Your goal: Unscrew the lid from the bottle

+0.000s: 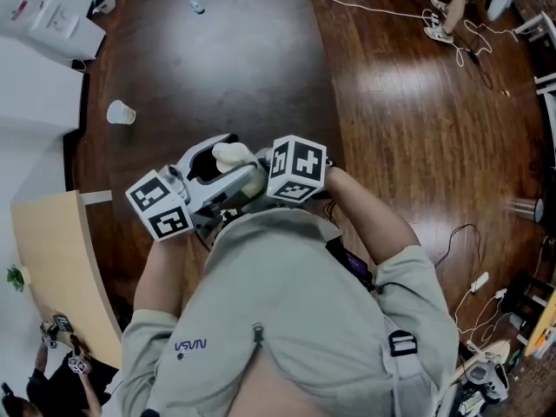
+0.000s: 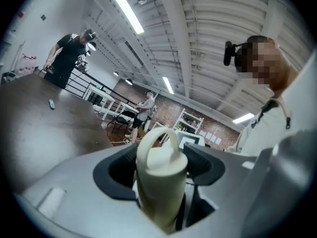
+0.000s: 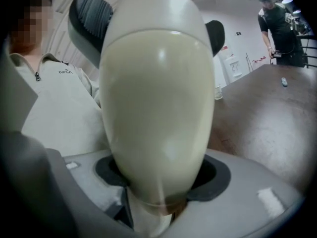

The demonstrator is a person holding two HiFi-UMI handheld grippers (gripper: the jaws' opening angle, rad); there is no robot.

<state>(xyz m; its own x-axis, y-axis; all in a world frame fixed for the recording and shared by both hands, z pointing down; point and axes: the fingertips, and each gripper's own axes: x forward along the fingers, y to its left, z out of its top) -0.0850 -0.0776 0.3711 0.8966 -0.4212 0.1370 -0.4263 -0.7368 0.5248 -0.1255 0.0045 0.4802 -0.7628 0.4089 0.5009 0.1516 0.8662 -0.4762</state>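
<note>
SETTING: open loft-style lab or workshop hall | FLOOR: glossy brown wood-plank floor with trailing white cables, upper right of head view | FURNITURE: large dark brown wooden table; white shelving unit by red brick wall | CEILING: exposed white ceiling beams, long strip lights | PEOPLE: standing person in black wearing headgear, upper left of left gripper view

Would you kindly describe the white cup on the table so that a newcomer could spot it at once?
Find the large dark brown table in the upper left of the head view. Close to its left edge sits a small white cup, by itself. It is pale and round, unlike the tiny flat object at the table's far end.
</note>
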